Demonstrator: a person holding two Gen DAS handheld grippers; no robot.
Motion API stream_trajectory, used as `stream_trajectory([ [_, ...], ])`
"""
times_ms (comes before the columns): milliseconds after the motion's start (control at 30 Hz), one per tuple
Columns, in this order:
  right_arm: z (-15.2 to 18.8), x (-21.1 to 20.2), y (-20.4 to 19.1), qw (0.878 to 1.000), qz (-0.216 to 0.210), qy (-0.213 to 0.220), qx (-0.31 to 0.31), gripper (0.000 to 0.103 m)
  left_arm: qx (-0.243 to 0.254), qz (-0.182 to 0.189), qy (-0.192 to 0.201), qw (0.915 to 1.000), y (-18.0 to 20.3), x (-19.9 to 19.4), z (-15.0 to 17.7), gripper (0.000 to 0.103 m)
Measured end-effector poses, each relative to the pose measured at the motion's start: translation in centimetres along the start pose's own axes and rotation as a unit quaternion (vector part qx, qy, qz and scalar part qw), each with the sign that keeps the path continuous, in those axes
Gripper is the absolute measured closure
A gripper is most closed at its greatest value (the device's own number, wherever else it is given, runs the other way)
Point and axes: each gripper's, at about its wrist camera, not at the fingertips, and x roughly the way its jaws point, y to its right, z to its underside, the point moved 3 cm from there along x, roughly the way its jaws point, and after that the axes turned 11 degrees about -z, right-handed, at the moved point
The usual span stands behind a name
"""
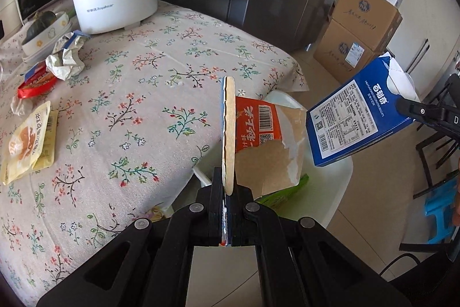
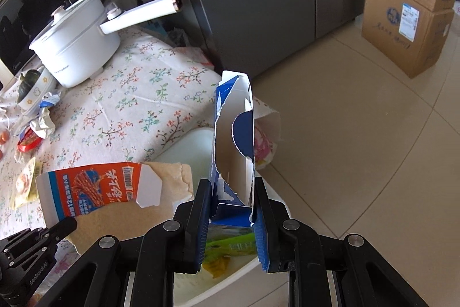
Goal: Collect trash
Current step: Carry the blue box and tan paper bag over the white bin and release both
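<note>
Setting: floral tablecloth [image 1: 138, 94] over table, white bin [image 2: 189, 151] at its edge, grey fridge behind.
Left gripper [image 1: 227, 192]: jaws together, clamped on edge of flattened orange carton [image 1: 258, 140], held over bin.
Right gripper [image 2: 231, 203]: jaws partly apart, pads pressed on both sides of torn blue box [image 2: 234, 134], also above bin.
Step judged: drop both pieces in. Advice: centre each over the opening, lower, release one at a time so neither snags the rim.
Remaining: wrappers [image 1: 64, 59] and yellow packet [image 1: 27, 143] on cloth.
</note>
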Motion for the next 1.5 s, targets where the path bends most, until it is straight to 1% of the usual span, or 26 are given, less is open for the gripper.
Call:
stream_trajectory([
  [67, 0.1, 0.2, 0.1, 1.0, 0.004, -0.003, -0.004, 0.078, 0.001, 0.006, 0.002, 1.0, 0.1, 0.2, -0.1, 0.101],
  [100, 0.1, 0.3, 0.1, 1.0, 0.005, -0.005, -0.005, 0.078, 0.004, 0.007, 0.002, 1.0, 0.2, 0.3, -0.2, 0.098],
  [133, 0.1, 0.3, 0.2, 1.0, 0.006, -0.007, -0.005, 0.078, 0.008, 0.01, 0.0, 0.9999, 0.3, 0.4, -0.2, 0.098],
  [167, 0.1, 0.4, 0.1, 1.0, 0.006, -0.008, -0.005, 0.078, 0.01, 0.009, -0.004, 0.9999, 0.4, 0.4, -0.3, 0.096],
  [233, 0.1, 0.5, 0.2, 1.0, 0.006, -0.01, -0.005, 0.078, 0.015, 0.006, -0.008, 0.9998, 0.5, 0.4, -0.3, 0.082],
  [267, 0.1, 0.6, 0.1, 1.0, 0.006, -0.011, -0.005, 0.078, 0.016, 0.007, -0.007, 0.9998, 0.5, 0.3, -0.3, 0.062],
  [300, 0.1, 0.6, 0.1, 1.0, 0.006, -0.013, -0.006, 0.078, 0.014, 0.004, -0.003, 0.9999, 0.3, 0.0, -0.3, 0.045],
  [333, 0.1, 0.8, 0.0, 1.0, 0.006, -0.014, -0.007, 0.078, 0.013, 0.001, 0.005, 0.9999, 0.1, -0.4, -0.3, 0.04],
  [367, 0.1, 0.9, 0.0, 1.0, 0.006, -0.015, -0.007, 0.078, 0.014, 0.0, 0.011, 0.9998, 0.0, -0.8, -0.4, 0.038],
  [467, 0.2, 1.3, -0.4, 1.0, 0.006, -0.02, -0.013, 0.078, 0.021, -0.007, 0.023, 0.9995, -0.5, -1.8, -0.6, 0.037],
  [567, 0.3, 2.0, -0.7, 0.999, 0.009, -0.027, -0.02, 0.078, 0.016, -0.016, 0.029, 0.9993, -1.7, -2.4, -0.6, 0.034],
  [900, 0.4, 4.7, -1.3, 0.998, 0.017, -0.051, -0.024, 0.077, -0.029, -0.04, 0.03, 0.9983, -7.3, -3.5, -0.3, 0.033],
  [1000, 0.3, 5.5, -1.6, 0.998, 0.004, -0.056, -0.02, 0.074, -0.041, -0.049, 0.031, 0.9975, -9.1, -3.9, -0.1, 0.032],
  [1067, 0.2, 5.8, -1.8, 0.998, -0.003, -0.059, -0.007, 0.056, -0.049, -0.054, 0.031, 0.9968, -10.2, -4.1, 0.0, 0.031],
  [1133, 0.0, 5.7, -2.2, 0.999, -0.01, -0.053, -0.005, 0.05, -0.058, -0.059, 0.031, 0.9961, -11.4, -4.4, 0.2, 0.031],
  [1200, -0.2, 5.5, -2.9, 0.999, -0.013, -0.049, -0.01, 0.048, -0.066, -0.065, 0.032, 0.9952, -12.6, -4.6, 0.3, 0.03],
  [1267, -0.3, 5.4, -3.6, 0.999, -0.016, -0.045, -0.016, 0.043, -0.073, -0.071, 0.033, 0.9942, -13.7, -4.8, 0.4, 0.029],
  [1500, -0.4, 6.0, -6.1, 0.998, -0.03, -0.049, -0.038, 0.036, -0.105, -0.097, 0.027, 0.9894, -18.3, -5.1, 1.3, 0.028],
])
